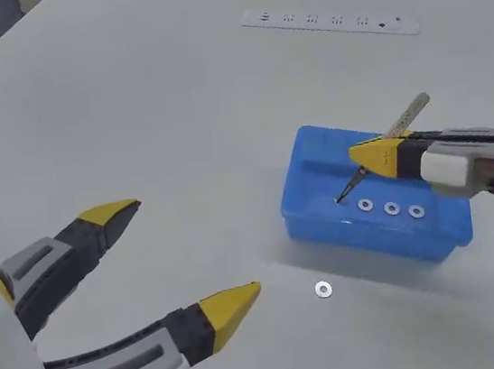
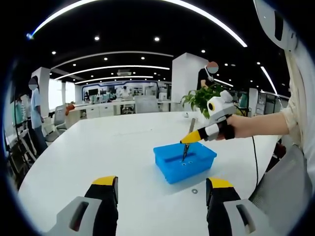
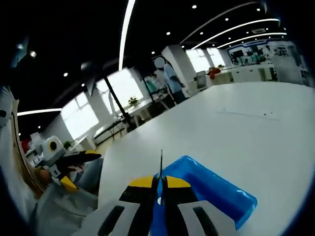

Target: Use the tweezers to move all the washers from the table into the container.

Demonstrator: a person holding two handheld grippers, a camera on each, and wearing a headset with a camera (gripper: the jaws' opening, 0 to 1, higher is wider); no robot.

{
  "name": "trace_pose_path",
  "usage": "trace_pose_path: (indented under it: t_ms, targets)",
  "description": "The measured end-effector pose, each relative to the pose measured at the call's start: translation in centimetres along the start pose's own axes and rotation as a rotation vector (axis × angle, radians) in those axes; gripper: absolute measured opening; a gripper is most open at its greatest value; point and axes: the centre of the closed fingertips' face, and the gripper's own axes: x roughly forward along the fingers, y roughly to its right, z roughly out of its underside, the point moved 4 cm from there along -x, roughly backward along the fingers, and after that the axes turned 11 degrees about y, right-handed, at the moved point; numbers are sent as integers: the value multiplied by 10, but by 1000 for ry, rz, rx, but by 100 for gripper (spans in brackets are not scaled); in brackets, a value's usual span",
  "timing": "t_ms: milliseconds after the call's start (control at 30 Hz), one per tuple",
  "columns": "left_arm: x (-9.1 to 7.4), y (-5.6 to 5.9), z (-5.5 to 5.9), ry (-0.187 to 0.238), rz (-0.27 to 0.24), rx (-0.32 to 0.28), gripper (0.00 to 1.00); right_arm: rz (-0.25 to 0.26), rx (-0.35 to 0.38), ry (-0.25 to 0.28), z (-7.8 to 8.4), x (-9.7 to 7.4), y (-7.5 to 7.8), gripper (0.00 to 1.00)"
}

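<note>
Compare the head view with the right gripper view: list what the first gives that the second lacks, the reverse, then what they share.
From the head view: three washers lying in the blue container, and one more washer on the white table in front of it.
From the right gripper view: a standing person beyond the table, windows and ceiling light strips.
Both: the container, the table, the right gripper with jaws shut on the tweezers above the container, and the open left gripper.
</note>
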Motion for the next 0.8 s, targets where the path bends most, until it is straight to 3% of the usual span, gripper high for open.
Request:
trace_pose_path:
  t_ms: [33, 100, 200, 400, 800]
  targets:
    - [0, 0, 0, 0, 0, 1, 73, 8, -76, -14, 2, 2, 3, 3]
    - [0, 0, 0, 1, -1, 0, 73, 20, -119, -60, 8, 6, 6, 3]
    - [1, 1, -1, -3, -2, 2, 73, 12, -118, -75, 14, 12, 5, 3]
    - [1, 1, -2, -2, -6, 1, 73, 13, -198, -112, 18, 17, 6, 3]
    - [0, 0, -1, -7, -6, 7, 72, 1, -281, -130, 21, 19, 8, 3]
